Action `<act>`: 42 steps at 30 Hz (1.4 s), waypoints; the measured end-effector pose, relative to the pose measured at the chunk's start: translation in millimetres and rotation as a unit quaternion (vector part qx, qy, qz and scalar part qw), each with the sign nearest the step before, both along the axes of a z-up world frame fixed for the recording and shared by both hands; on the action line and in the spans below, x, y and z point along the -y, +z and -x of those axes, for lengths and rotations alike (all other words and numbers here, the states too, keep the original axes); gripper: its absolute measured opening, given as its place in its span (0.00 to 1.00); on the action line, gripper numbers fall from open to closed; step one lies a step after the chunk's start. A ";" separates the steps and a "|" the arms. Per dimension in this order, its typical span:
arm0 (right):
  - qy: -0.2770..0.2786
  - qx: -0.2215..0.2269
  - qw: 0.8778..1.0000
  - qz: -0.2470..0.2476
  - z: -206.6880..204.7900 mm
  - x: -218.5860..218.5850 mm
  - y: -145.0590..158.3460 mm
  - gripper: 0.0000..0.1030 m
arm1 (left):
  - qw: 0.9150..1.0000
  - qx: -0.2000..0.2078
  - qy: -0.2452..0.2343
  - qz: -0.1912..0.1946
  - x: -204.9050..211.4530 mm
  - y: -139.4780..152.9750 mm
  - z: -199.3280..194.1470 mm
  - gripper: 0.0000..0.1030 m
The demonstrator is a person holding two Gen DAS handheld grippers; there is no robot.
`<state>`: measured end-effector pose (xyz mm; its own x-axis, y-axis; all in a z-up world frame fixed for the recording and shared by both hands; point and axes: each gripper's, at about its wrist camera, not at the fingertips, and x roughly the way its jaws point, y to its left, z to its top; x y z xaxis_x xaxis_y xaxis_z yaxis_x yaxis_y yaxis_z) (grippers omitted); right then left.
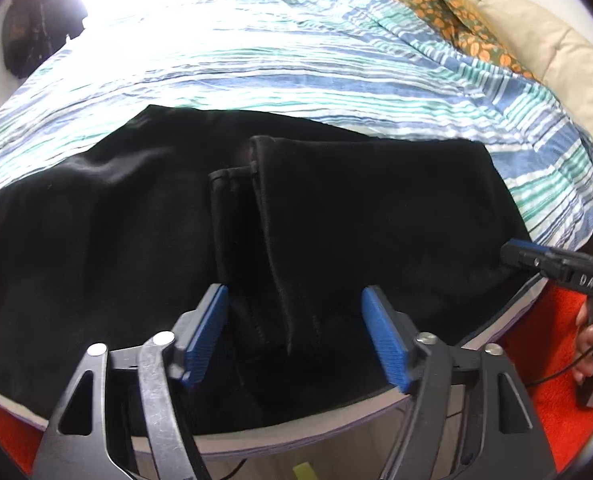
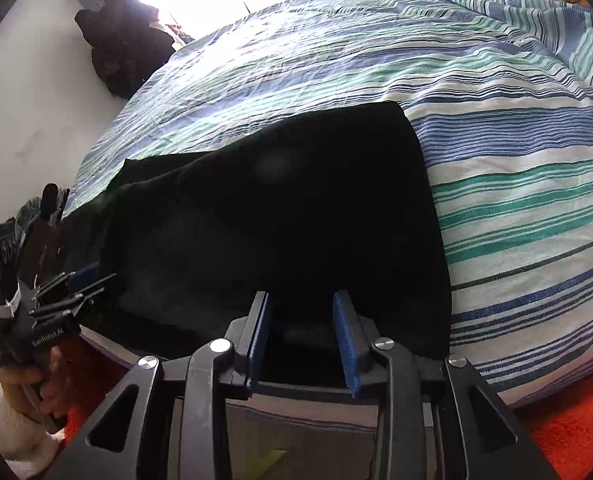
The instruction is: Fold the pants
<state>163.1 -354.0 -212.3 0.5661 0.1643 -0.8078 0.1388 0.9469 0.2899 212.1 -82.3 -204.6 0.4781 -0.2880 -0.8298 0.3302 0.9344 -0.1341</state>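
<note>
Black pants lie folded across the near part of the striped bed, with two leg hems on top of the middle. My left gripper hovers over that folded strip near the bed's edge. Its blue pads stand wide apart and touch no cloth. In the right wrist view the pants fill the centre, and my right gripper sits at their near edge. Its pads are apart and dark cloth shows in the gap, unpinched. Each tool shows in the other's view: the right gripper at the pants' right end, the left gripper at their left.
The striped blue, green and white bed cover stretches beyond the pants. A patterned orange blanket and a cream headboard lie at the far right. An orange rug covers the floor. Dark clothes hang by the bright window.
</note>
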 end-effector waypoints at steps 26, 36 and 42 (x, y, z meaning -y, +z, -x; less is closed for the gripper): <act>0.071 0.022 0.995 0.060 -1.5 -36.2 -2.4 0.91 | 0.903 -0.068 0.412 0.098 -332.0 22.0 15.6 0.79; 0.069 0.025 0.996 0.052 -1.4 -35.1 -3.5 0.95 | 0.920 -0.051 0.381 0.072 -335.6 15.1 -5.5 0.13; 0.073 0.025 0.995 0.062 0.0 -38.1 -2.5 0.95 | 0.929 -0.047 0.359 0.076 -343.8 16.2 -25.6 0.12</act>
